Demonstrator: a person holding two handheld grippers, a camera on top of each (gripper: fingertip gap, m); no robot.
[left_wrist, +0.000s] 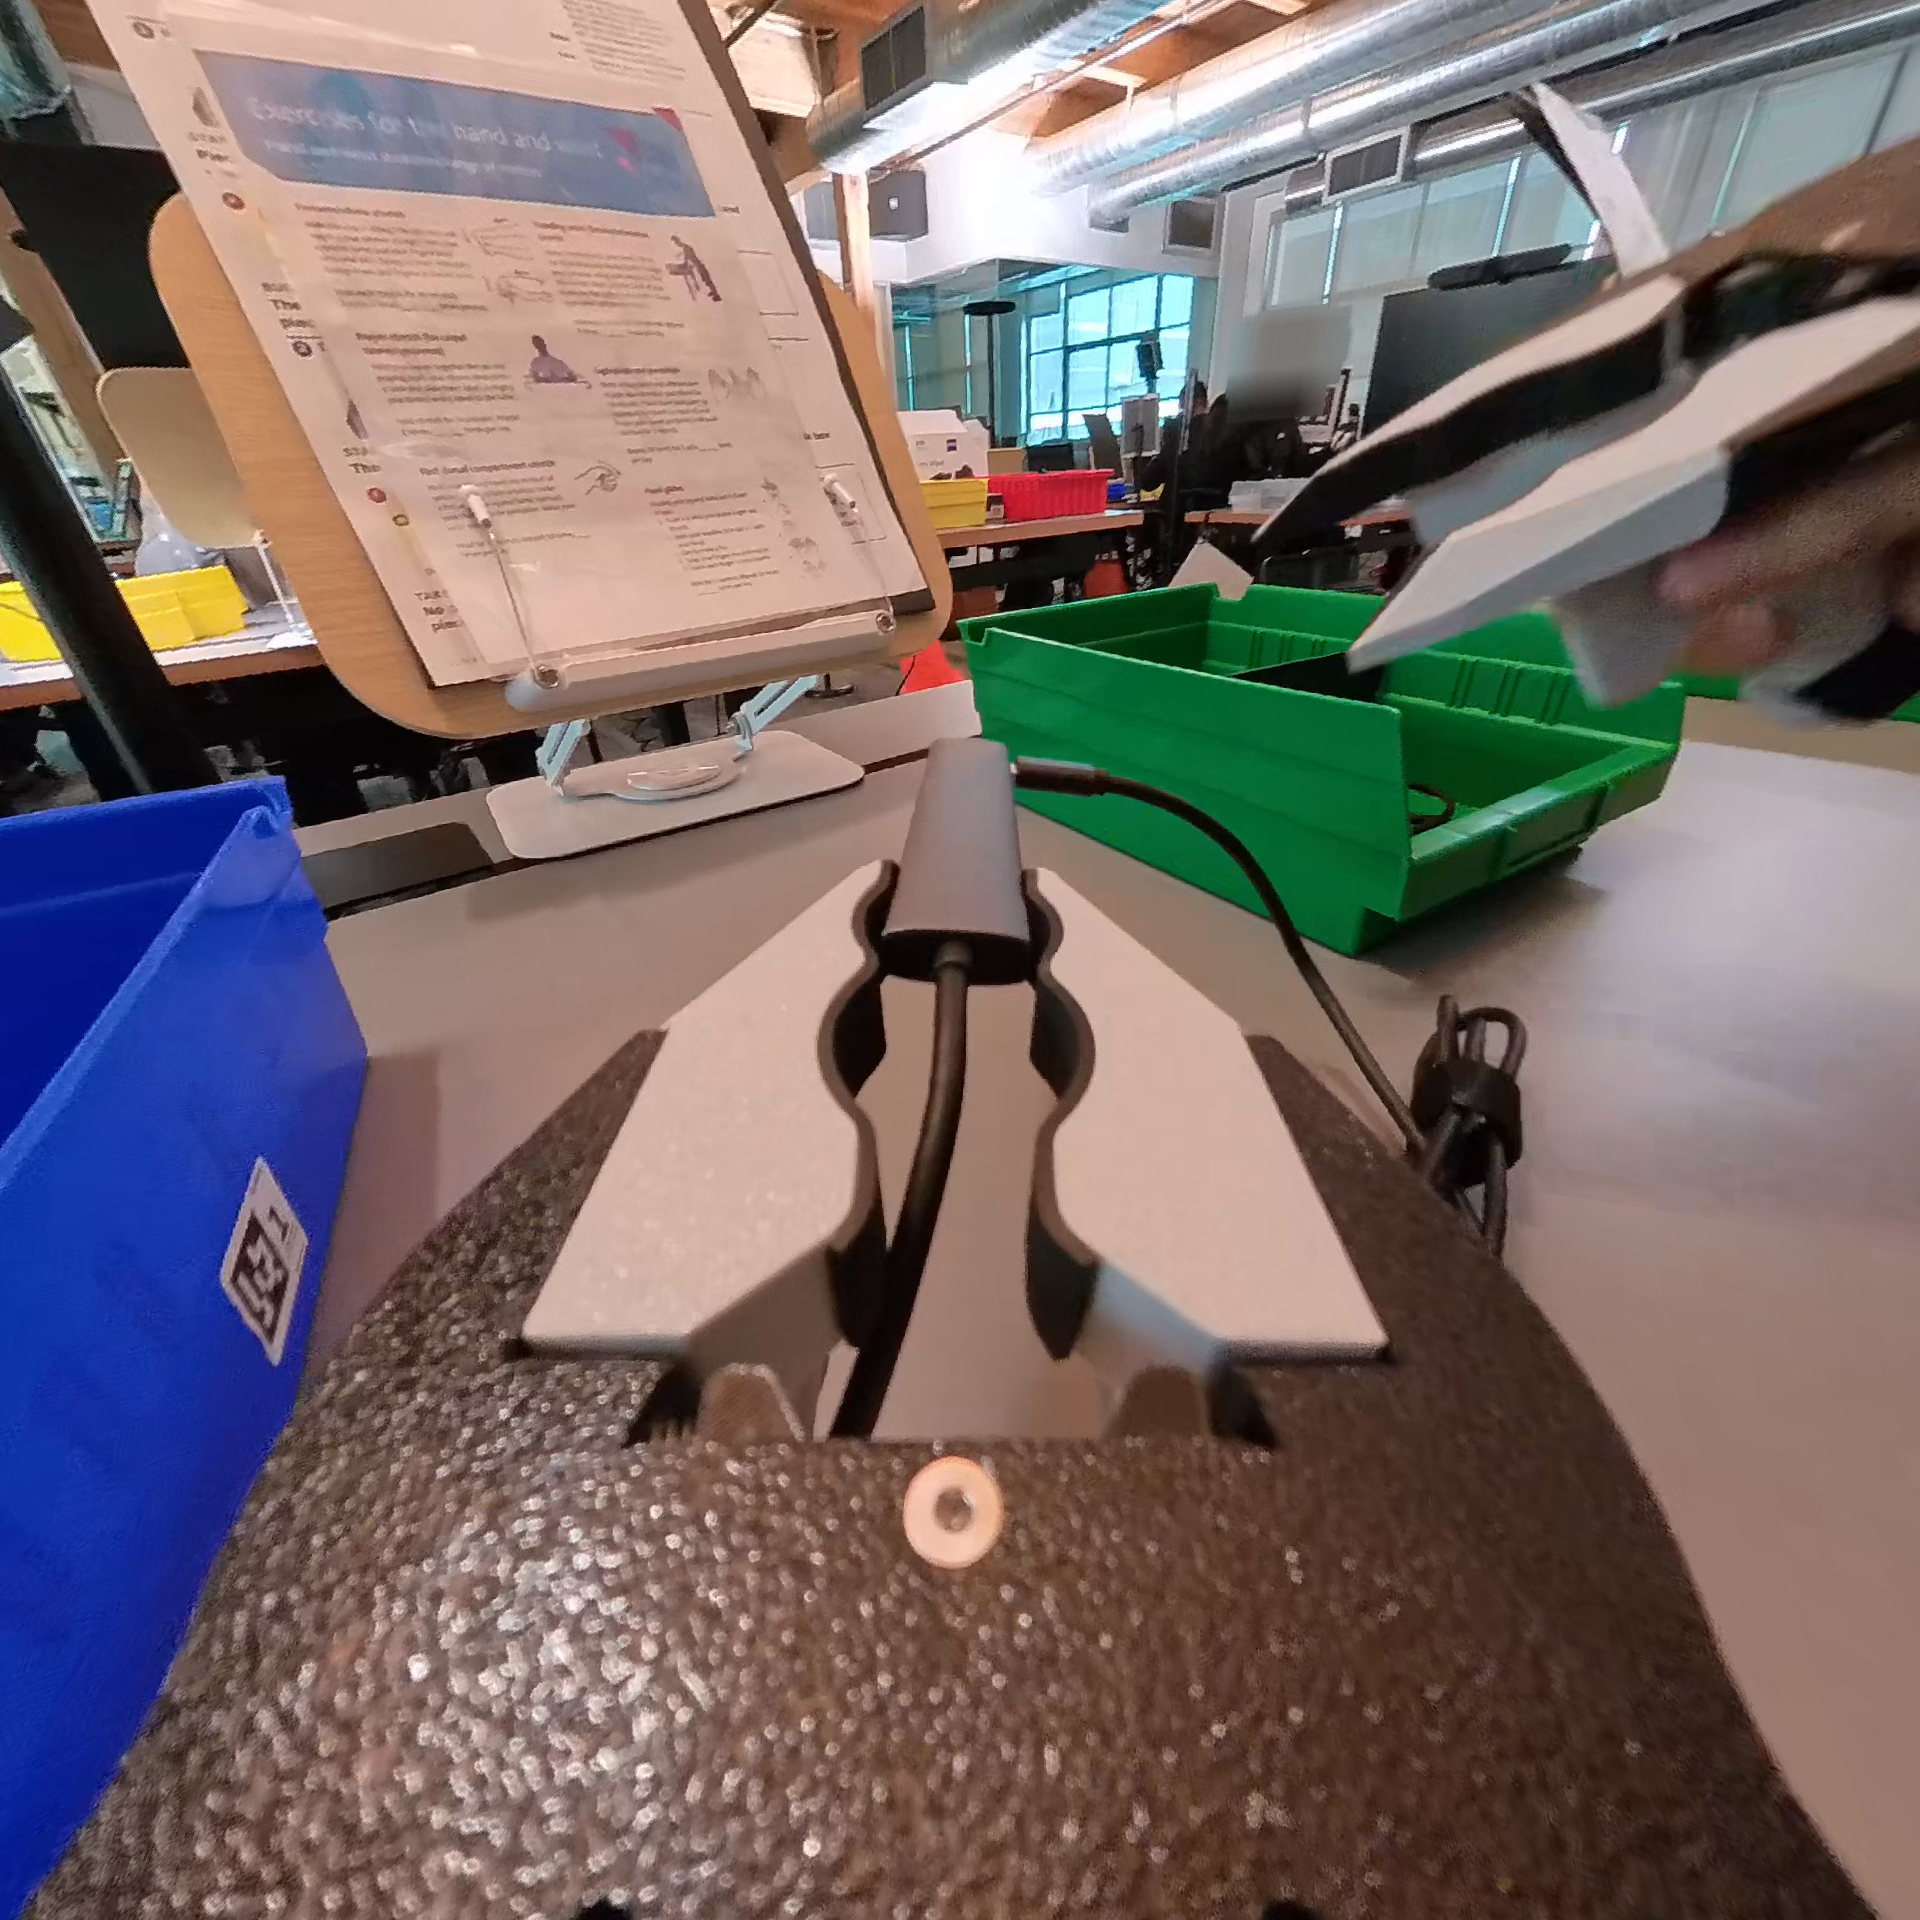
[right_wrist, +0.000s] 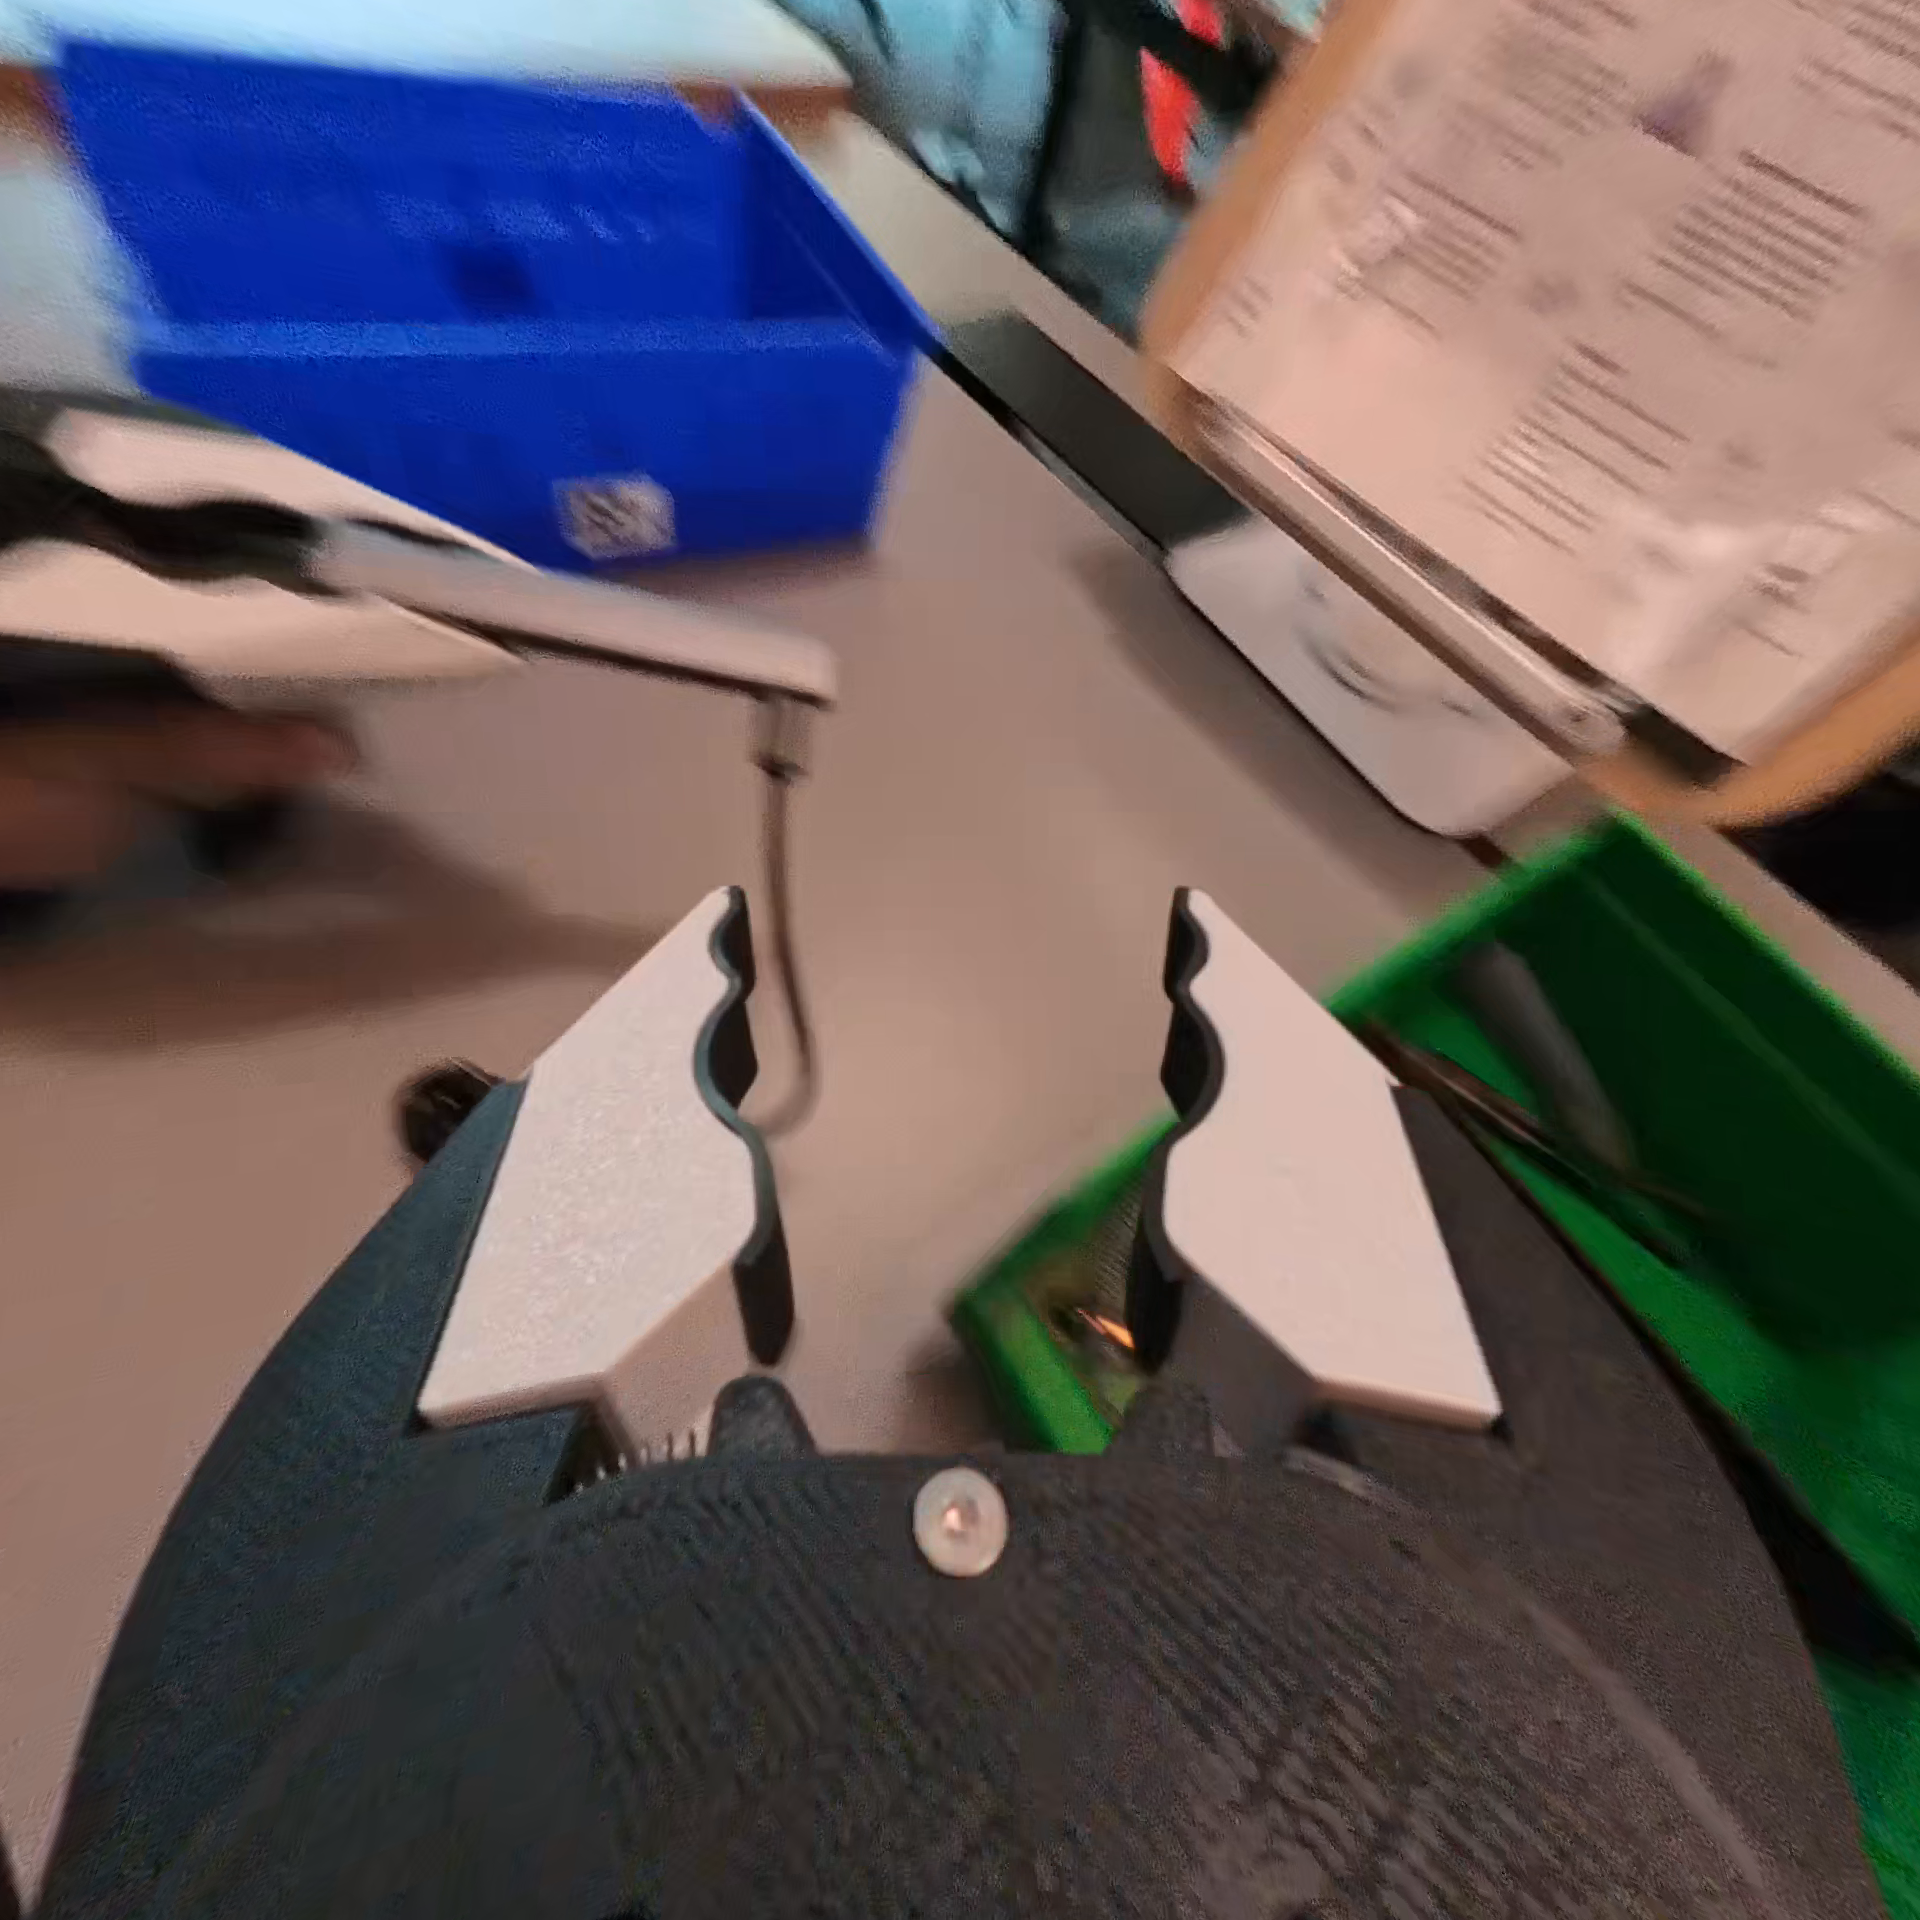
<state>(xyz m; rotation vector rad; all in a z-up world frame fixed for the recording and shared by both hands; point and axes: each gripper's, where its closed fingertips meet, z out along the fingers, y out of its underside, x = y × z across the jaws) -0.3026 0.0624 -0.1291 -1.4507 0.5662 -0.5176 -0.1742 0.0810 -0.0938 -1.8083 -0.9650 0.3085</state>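
My left gripper (left_wrist: 956, 896) is shut on a dark grey slim adapter (left_wrist: 956, 821) and holds it above the grey table (left_wrist: 1662, 1195). The adapter's own black cable (left_wrist: 930, 1122) runs back between my fingers. A second black cable's plug (left_wrist: 1055, 775) sits at the adapter's far end; I cannot tell whether it is plugged in. That cable curves right to a tied bundle (left_wrist: 1467, 1101) on the table. My right gripper (right_wrist: 956, 902) is open and empty, above the table beside the green bin (right_wrist: 1714, 1091). It also shows at the upper right of the left wrist view (left_wrist: 1311, 597).
A blue bin (left_wrist: 156, 1039) stands to the left and also shows in the right wrist view (right_wrist: 499, 416). The green divided bin (left_wrist: 1351, 748) at the right holds dark items. A wooden document stand (left_wrist: 343, 582) with printed sheets stands at the table's far edge.
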